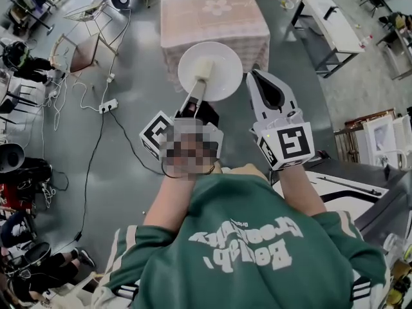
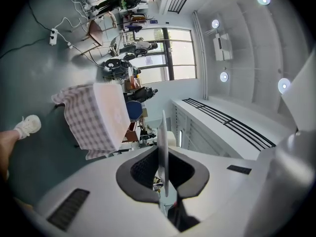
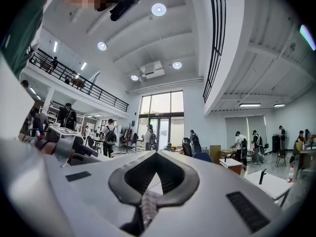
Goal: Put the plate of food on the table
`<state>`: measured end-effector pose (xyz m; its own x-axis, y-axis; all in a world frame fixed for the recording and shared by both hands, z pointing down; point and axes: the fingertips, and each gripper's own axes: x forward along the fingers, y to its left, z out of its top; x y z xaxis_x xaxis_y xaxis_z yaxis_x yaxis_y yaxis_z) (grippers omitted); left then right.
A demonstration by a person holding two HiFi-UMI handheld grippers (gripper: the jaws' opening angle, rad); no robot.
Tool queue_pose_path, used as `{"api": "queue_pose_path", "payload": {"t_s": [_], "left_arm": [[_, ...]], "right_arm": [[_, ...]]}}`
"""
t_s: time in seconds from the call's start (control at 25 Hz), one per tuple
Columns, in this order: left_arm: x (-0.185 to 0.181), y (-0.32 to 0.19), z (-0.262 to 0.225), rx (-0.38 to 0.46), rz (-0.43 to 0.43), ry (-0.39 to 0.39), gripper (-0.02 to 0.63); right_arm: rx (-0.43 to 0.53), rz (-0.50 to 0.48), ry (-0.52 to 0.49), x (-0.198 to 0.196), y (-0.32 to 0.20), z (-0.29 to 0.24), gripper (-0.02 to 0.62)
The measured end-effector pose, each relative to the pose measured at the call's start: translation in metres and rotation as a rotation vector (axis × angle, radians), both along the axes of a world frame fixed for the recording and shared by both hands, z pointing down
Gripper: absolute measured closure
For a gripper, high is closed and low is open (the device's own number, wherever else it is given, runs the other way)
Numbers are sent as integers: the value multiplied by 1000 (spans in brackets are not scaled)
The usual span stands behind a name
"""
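Though white lettering is printed on the green sweatshirt (image 1: 251, 253), none can be read upside down. The plate (image 1: 222, 76) is clamped by its rim in the left hand-held gripper (image 1: 199, 85), over grey floor (image 1: 129, 166) just short of the checked-cloth tabletop (image 1: 212, 11). The right hand-held gripper (image 1: 259, 81) is closed on nothing.
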<state>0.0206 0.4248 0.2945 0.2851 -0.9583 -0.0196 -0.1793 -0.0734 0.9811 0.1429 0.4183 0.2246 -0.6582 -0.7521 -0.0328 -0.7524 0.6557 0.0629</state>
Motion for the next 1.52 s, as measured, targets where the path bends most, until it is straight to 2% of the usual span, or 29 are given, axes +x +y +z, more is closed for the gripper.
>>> {"api": "queue_pose_path", "payload": {"t_s": [0.48,0.64,0.92,1.52], "left_arm": [[-35,-65,11,-15,-18,6,578],[-55,-101,7,-10,-6,35,578],[-70,-176,-2,26,43,5,578],[-123,-318,-3,-11,127,-10,578]], "right_arm": [[-59,-1,29,-26,-64,22,580],[-70,-3,46,-46,-93,22,580],[-75,38,38,-57,-154,19,580],[-78,107,17,-116,-295,10,580]]}}
